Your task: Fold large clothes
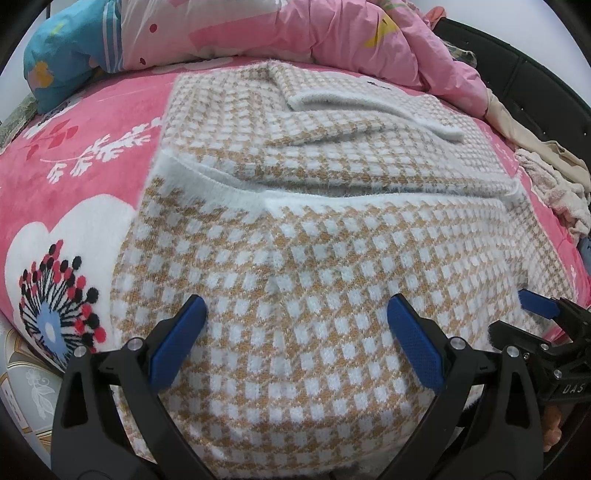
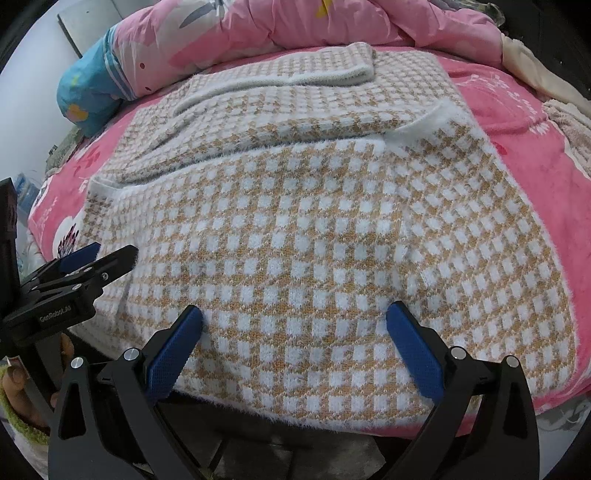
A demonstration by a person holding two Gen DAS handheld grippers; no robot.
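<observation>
Pink floral bedding (image 1: 92,122) covers the bed under you, with one blue pillow (image 1: 66,62) at far left and one pink quilt (image 1: 295,33) bunched behind. One checked tan-and-white sweater (image 1: 295,258) lies flat in the middle, both sleeves folded across it. Your left gripper (image 1: 295,332) and right gripper (image 2: 295,332) both hover at its near hem, fingers spread wide, holding nothing

White letters "DAS" stand on the black plastic body of the right gripper (image 1: 539,314), seen at the right edge of the left wrist view. In the right wrist view, small white lettering that looks like "GenRobot.AI" runs along the black body of the left gripper (image 2: 99,258).
</observation>
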